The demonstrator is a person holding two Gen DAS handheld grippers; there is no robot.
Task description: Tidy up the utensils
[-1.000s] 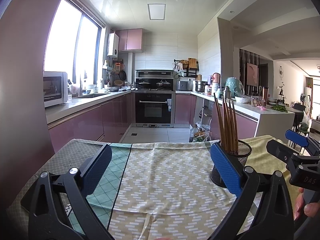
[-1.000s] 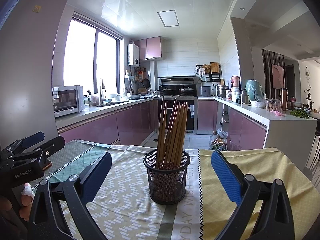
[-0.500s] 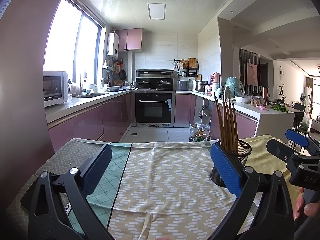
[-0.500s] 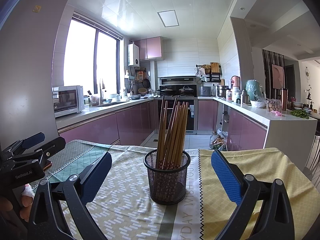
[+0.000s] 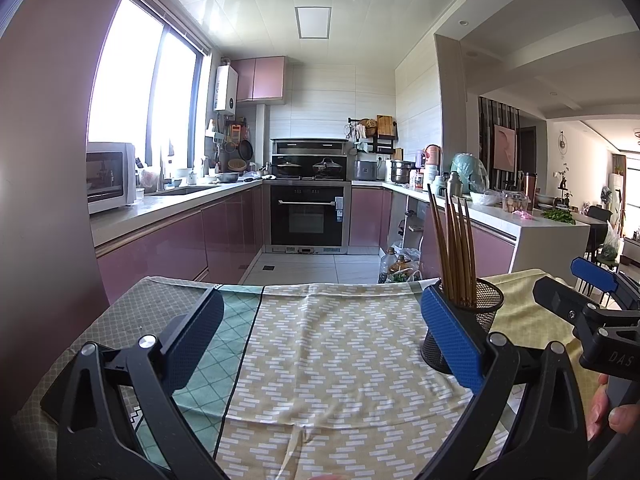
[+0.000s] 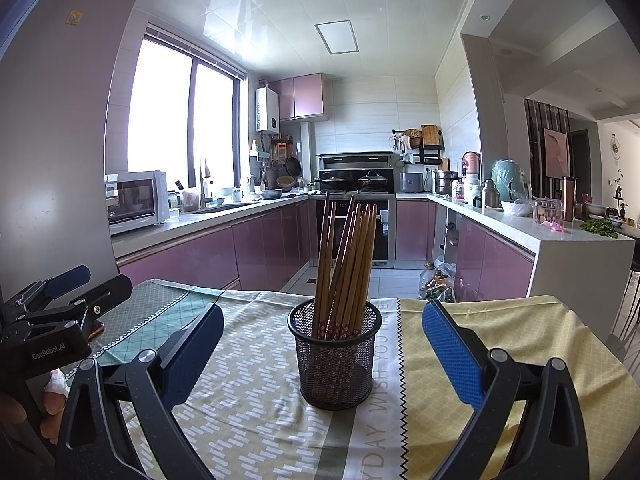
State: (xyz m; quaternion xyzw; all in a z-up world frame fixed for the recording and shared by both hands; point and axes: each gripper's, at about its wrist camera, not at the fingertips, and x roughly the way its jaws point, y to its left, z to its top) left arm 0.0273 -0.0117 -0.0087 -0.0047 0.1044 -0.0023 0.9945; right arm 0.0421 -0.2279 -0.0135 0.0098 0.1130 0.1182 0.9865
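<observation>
A black mesh holder (image 6: pixel 335 356) stands upright on the cloth-covered table (image 6: pixel 248 392), with several brown chopsticks (image 6: pixel 345 264) standing in it. My right gripper (image 6: pixel 320 344) is open and empty, level with the holder, its blue pads to either side and a little short of it. My left gripper (image 5: pixel 316 332) is open and empty over bare cloth (image 5: pixel 328 344); the holder (image 5: pixel 476 320) sits behind its right finger, with the chopsticks (image 5: pixel 454 248) rising above. The right gripper also shows at the left wrist view's right edge (image 5: pixel 588 292). The left gripper shows at the right wrist view's left edge (image 6: pixel 76 288).
The table's far edge (image 5: pixel 320 286) drops to a tiled kitchen floor. Pink cabinets and a counter run along the left (image 5: pixel 168 216), an oven (image 5: pixel 308 212) at the back, a white counter (image 6: pixel 560 236) on the right. A tall wall panel (image 6: pixel 52 140) stands close on the left.
</observation>
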